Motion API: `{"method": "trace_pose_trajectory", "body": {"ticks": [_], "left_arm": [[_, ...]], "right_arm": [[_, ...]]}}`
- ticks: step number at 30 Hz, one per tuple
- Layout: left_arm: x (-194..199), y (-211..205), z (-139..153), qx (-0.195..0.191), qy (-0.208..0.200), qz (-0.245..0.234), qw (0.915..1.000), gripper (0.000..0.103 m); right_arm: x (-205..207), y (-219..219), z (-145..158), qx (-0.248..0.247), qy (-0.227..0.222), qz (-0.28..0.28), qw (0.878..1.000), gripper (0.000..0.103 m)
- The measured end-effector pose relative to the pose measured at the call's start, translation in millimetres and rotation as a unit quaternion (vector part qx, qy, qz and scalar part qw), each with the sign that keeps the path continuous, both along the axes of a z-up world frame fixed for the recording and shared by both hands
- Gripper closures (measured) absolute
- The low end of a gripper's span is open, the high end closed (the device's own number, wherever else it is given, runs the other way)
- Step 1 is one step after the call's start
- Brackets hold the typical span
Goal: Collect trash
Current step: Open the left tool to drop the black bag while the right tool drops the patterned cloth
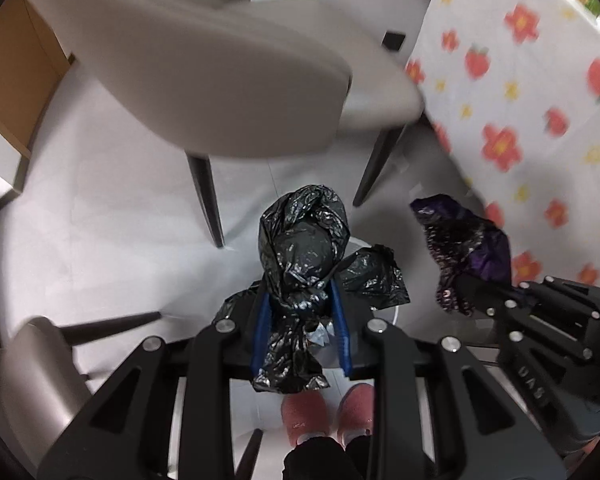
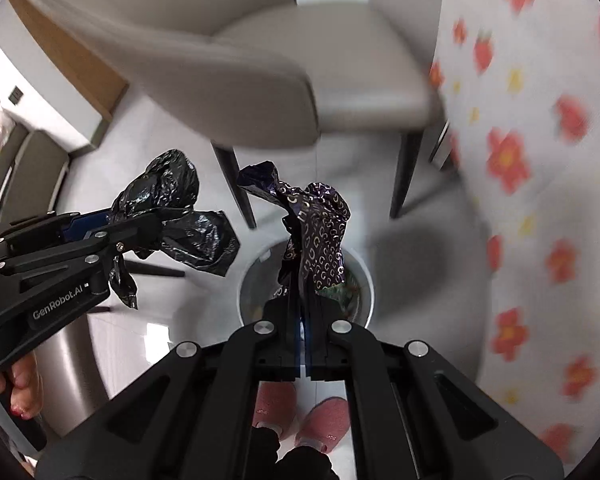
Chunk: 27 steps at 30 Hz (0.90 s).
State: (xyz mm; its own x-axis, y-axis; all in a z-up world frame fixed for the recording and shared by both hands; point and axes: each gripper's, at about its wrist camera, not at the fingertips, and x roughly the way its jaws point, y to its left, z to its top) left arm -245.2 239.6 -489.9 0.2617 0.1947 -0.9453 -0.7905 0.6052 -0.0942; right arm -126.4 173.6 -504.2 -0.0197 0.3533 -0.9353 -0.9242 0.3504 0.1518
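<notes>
- Trash here is light, soft and crinkly; pinch bunched folds.
- Left gripper (image 1: 300, 320) clamps the black bag (image 1: 300, 248).
- Right gripper (image 2: 305, 320) pinches the purple wrapper (image 2: 320, 232) above the bin's rim (image 2: 366, 280).

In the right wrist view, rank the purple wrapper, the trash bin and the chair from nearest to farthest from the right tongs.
1. Purple wrapper: pinched in the right tongs, sticking up from the tips.
2. Trash bin: on the floor right below the wrapper.
3. Chair: beyond the bin, at the top of the view.
</notes>
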Motion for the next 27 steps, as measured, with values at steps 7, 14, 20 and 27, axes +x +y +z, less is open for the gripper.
{"method": "trace_pose_trajectory", "body": {"ticks": [7,14,20,27], "left_arm": [[12,-6,-96,-0.016,0.009,-0.005,0.9998,0.075],[18,-5,-142,-0.023,0.013,-0.009,0.9996,0.069],[13,-11,-144,-0.017,0.024,-0.005,0.9996,0.037],[9,-13,-130,-0.015,0.025,-0.009,0.9995,0.037]], "right_arm": [[2,-5,-90,-0.015,0.002,0.007,1.0,0.102],[11,-4,-122,-0.014,0.001,0.012,1.0,0.099],[9,-11,-125,-0.016,-0.008,0.016,1.0,0.071],[9,-13,-115,-0.015,-0.007,0.021,1.0,0.071]]}}
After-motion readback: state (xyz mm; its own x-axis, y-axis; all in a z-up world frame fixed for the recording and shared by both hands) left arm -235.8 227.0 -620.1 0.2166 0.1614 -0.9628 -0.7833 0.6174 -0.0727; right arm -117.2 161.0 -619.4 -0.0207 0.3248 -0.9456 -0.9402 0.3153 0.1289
